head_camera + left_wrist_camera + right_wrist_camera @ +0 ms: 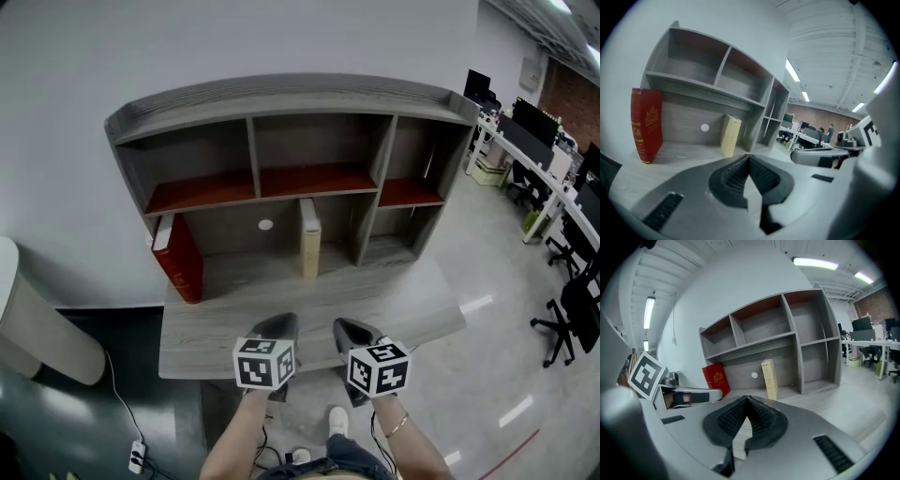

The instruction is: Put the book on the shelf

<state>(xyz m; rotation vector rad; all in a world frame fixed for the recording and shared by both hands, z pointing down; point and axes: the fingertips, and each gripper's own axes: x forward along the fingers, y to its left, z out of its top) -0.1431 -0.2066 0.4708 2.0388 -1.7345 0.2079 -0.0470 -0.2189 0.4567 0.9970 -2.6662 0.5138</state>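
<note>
Left hand-held gripper (277, 326) and right hand-held gripper (353, 330) are both closed with nothing held, so the upright cream book (309, 238) could get tipped if bumped on approach.

Red book (178, 258) and cream book (309, 246) stand on desk (234, 323); open desktop between them.

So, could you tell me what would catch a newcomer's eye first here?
A deep-red hardback book stands at the left end of the grey wooden shelf unit, a cream book upright mid-shelf. The left gripper and right gripper hover shut and empty before it.
</note>
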